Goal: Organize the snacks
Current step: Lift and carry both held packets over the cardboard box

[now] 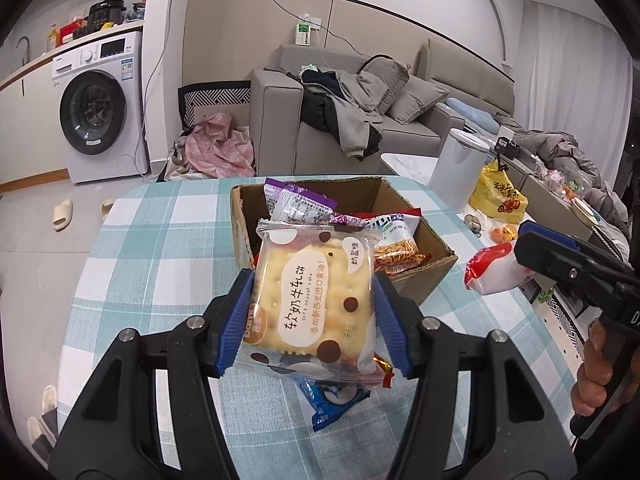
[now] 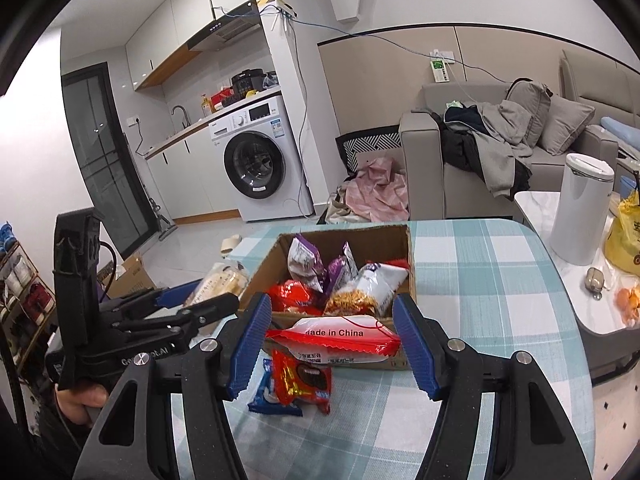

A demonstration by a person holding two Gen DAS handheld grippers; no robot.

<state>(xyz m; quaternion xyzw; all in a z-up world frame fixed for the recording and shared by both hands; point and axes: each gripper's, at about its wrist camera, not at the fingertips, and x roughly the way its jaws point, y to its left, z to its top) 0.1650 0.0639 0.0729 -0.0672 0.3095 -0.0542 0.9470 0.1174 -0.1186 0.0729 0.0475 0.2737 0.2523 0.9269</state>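
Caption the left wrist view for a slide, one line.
Left gripper holds a cracker packet above the checked table, short of the snack-filled cardboard box.

Far beyond the jaws, a white front-loading washing machine (image 1: pixel 98 110) stands under a counter, a black cooker (image 1: pixel 105 13) on top. A grey sofa (image 1: pixel 360 120) heaped with clothes (image 1: pixel 344 112) sits straight ahead, pink cloth (image 1: pixel 220 146) on the floor beside it. Right of the jaws stand a white bin (image 2: pixel 582 208) and a yellow bag (image 1: pixel 498 194).
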